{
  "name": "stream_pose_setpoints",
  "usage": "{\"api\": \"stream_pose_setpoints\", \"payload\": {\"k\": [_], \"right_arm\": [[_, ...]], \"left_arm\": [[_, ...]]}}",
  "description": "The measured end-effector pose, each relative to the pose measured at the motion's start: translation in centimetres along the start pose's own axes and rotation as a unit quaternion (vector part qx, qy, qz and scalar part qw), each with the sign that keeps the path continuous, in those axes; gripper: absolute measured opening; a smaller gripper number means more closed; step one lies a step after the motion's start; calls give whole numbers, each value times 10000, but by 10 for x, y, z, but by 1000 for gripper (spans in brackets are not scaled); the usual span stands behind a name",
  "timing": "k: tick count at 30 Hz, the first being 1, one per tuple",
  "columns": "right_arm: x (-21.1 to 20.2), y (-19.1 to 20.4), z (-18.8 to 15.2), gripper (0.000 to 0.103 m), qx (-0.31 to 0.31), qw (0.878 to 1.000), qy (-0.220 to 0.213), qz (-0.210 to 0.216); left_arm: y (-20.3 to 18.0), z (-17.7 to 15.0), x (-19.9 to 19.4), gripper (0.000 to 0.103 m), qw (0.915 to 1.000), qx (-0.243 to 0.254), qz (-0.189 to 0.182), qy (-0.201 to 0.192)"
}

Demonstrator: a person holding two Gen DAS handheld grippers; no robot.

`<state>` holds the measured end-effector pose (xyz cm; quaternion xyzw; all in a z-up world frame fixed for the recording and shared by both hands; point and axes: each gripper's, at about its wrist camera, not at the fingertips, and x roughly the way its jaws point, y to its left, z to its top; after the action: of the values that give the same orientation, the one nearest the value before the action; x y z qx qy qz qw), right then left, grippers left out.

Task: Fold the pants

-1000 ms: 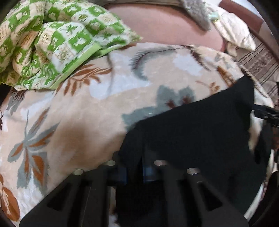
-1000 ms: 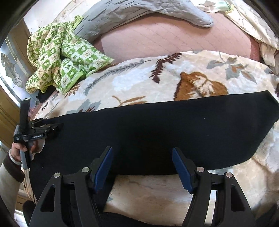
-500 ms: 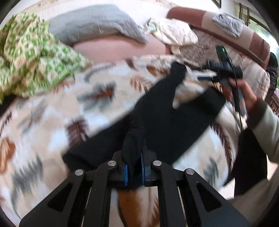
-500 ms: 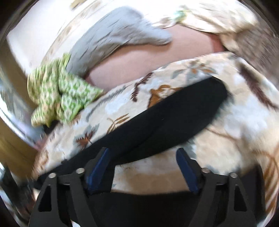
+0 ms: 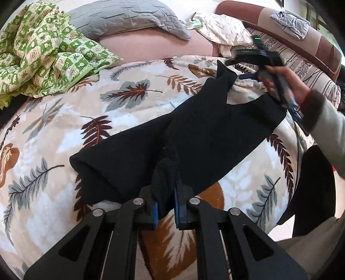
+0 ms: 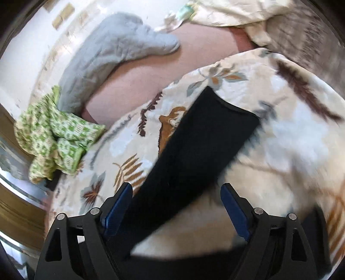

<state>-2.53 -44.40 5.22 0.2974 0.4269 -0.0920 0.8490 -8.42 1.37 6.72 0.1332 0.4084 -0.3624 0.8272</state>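
The black pants (image 5: 207, 133) lie across a leaf-patterned blanket (image 5: 64, 133) on the bed. My left gripper (image 5: 165, 206) is shut on a bunched edge of the pants near the camera. My right gripper (image 6: 175, 206) is open, its blue pads wide apart, and holds nothing; a black pant leg (image 6: 194, 155) runs up between its fingers. In the left wrist view my right gripper (image 5: 243, 69) is at the far end of the pants, beside a raised corner, held by a hand.
A green checked cloth (image 5: 43, 49) is heaped at the back left. A grey pillow (image 5: 129, 19) and a cream cloth (image 5: 222, 32) lie at the back on the pink sheet. A brown headboard (image 5: 301, 38) is at the right. The bed edge is at the right.
My left gripper has carried its pants edge over and back, so the pants now lie doubled. My right gripper stayed open and swung toward the far end; its view is blurred by motion.
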Motion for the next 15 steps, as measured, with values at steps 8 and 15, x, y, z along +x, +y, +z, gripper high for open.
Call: {"api": "stream_pose_setpoints", "payload": {"k": [8,15], "right_arm": [[15,-5,-6,4,14,9998,177,-78],[-99,-56,-83,5,-6,9999,-70,115]], "left_arm": [[11,6,-7,9,9998,-33,99,-167],[21,-3,-13,12,9996,81,212,-146]]}}
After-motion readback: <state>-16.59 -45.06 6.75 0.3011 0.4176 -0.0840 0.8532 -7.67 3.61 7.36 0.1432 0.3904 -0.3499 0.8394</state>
